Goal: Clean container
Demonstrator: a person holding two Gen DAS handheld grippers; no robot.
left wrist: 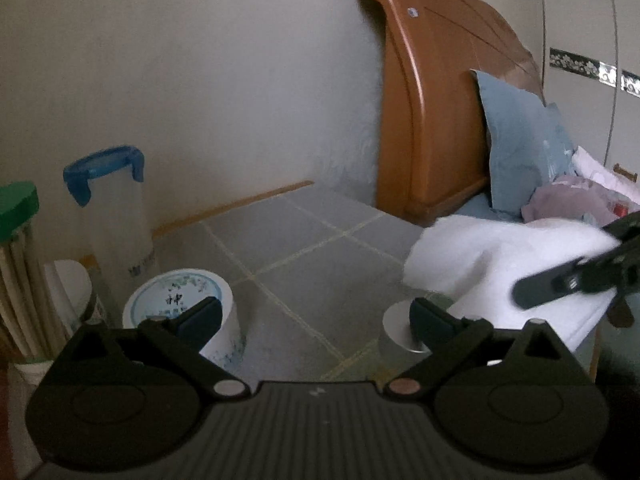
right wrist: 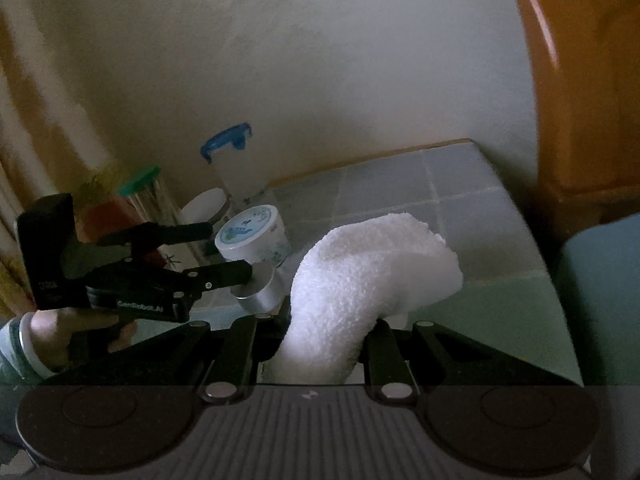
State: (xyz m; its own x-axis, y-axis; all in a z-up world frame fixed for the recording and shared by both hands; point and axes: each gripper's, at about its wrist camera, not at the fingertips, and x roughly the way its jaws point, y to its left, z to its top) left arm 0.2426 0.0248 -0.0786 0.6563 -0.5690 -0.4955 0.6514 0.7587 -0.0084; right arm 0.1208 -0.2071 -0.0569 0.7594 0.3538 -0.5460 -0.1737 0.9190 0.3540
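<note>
Left gripper (left wrist: 316,316) jaws wide apart, nothing clamped. White round container (left wrist: 188,308) with printed blue-green lid sits at its 10 o'clock, behind the left finger; silver metal cylinder (left wrist: 400,334) just behind the right finger at 2 o'clock. From the right wrist view, the cylinder sits right at the left gripper's lower fingertip, container just beyond it; contact unclear.

Right gripper (right wrist: 320,344) jaws narrow, clamped on white fluffy cloth (right wrist: 372,272), which arches up from the jaws toward 1 o'clock over the grey tiled surface (right wrist: 460,200).

Tall clear canister with blue clip lid (left wrist: 108,208) stands at the wall, 10 o'clock. Green-lidded jar of sticks (left wrist: 20,264) at 9 o'clock. Wooden headboard (left wrist: 432,92) at 1 o'clock.
</note>
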